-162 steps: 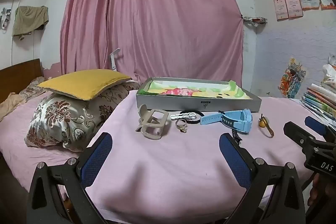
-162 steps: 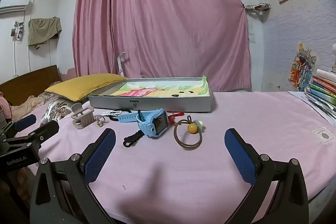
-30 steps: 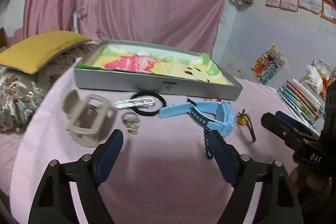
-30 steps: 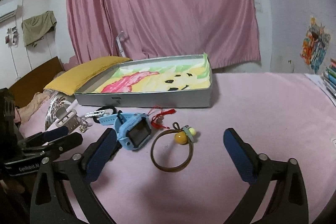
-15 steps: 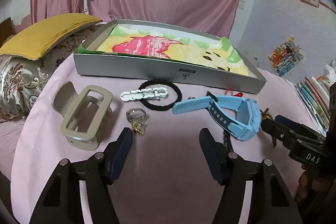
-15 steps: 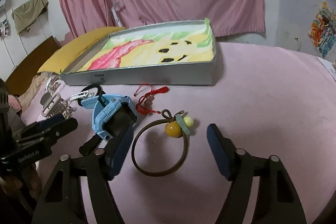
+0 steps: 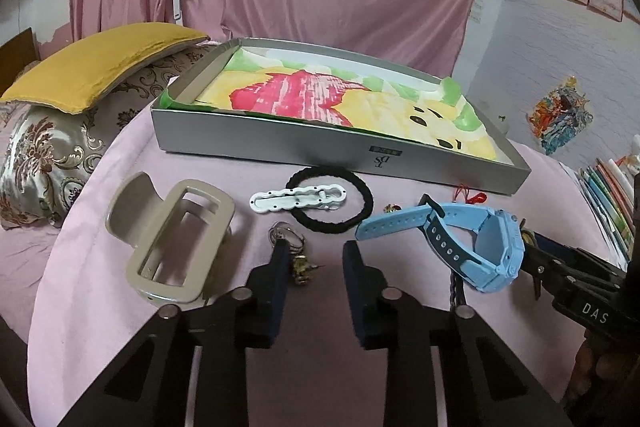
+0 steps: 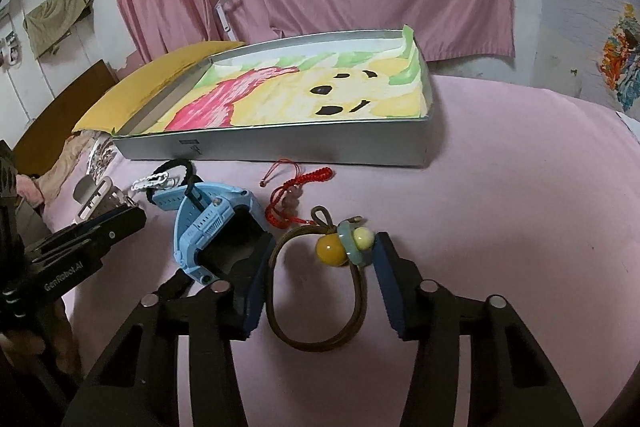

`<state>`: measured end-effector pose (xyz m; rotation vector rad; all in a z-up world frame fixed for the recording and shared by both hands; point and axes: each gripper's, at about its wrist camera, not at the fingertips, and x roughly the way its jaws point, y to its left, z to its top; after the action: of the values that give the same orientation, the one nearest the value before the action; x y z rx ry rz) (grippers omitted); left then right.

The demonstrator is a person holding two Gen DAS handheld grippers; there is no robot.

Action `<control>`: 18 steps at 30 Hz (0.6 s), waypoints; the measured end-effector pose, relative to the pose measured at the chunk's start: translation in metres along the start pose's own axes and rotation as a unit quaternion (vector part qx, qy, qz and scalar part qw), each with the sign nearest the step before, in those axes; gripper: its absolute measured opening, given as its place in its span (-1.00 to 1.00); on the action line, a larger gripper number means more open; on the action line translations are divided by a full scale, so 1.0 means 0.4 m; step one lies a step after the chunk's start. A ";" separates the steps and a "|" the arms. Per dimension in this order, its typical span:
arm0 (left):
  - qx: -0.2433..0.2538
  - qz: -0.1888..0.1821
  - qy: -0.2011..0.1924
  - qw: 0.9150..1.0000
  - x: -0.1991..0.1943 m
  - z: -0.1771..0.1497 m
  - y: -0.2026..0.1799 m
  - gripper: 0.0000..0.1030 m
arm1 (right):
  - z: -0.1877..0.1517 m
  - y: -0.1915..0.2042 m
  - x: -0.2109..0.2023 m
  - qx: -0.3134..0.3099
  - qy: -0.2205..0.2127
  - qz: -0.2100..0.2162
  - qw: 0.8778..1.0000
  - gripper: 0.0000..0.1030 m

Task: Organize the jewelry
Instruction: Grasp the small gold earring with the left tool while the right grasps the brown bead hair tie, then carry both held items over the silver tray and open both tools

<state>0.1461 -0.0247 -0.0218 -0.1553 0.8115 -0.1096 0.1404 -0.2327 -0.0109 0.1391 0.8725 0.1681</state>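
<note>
Grippers are both standing open: left gripper point(image 7: 314, 259) straddling the ring point(image 7: 289, 239) at lower centre, right gripper point(image 8: 320, 263) straddling the hair tie point(image 8: 320, 287). Risk: ring slipping sideways, fingers pinching pink cloth point(image 7: 320, 367).

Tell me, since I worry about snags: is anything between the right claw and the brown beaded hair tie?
Nothing visible blocks it. The right claw is open and already straddles the brown elastic hair tie with yellow beads. The light blue plastic watch lies just outside the left finger, close beside it.
</note>
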 end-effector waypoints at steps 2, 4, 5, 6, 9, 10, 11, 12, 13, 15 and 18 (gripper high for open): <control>0.004 0.001 0.000 1.000 0.001 -0.001 -0.003 -0.67 | 0.004 0.000 0.005 -0.001 0.001 -0.001 1.000 -0.43; 0.005 0.000 0.000 1.000 0.001 -0.002 -0.002 -0.70 | 0.004 -0.003 0.006 -0.001 0.001 0.001 1.000 -0.50; 0.006 -0.001 0.000 1.000 0.001 -0.003 -0.003 -0.70 | 0.005 -0.002 0.007 0.000 0.001 0.004 1.000 -0.52; 0.008 -0.003 0.002 1.000 0.001 -0.003 -0.005 -0.70 | 0.004 -0.002 0.007 -0.001 0.001 0.006 1.000 -0.53; 0.016 -0.007 0.004 1.000 -0.001 -0.008 -0.016 -0.71 | -0.003 0.001 0.001 -0.006 0.002 0.010 1.000 -0.53; 0.019 -0.012 0.005 1.000 -0.003 -0.010 -0.020 -0.71 | -0.007 0.002 -0.002 -0.007 0.002 0.012 1.000 -0.53; 0.021 -0.018 0.007 1.000 -0.005 -0.012 -0.024 -0.71 | -0.013 0.003 -0.005 -0.008 0.000 0.014 1.000 -0.53; 0.021 -0.025 0.007 0.999 -0.007 -0.015 -0.024 -0.71 | -0.019 0.002 -0.010 -0.008 -0.002 0.015 1.000 -0.53; 0.018 -0.037 0.008 0.999 -0.010 -0.018 -0.024 -0.71 | -0.025 0.003 -0.016 -0.007 -0.005 0.015 1.000 -0.53; 0.012 -0.052 0.007 0.999 -0.017 -0.026 -0.022 -0.71 | -0.034 0.002 -0.035 -0.004 -0.019 0.021 1.000 -0.53; 0.012 -0.071 -0.017 0.997 -0.042 -0.035 -0.027 -0.71 | -0.033 0.015 -0.074 -0.011 -0.056 0.018 0.998 -0.53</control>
<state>0.1242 -0.0342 -0.0174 -0.1907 0.7647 -0.2494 0.1110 -0.2323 0.0040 0.1422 0.7567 0.2009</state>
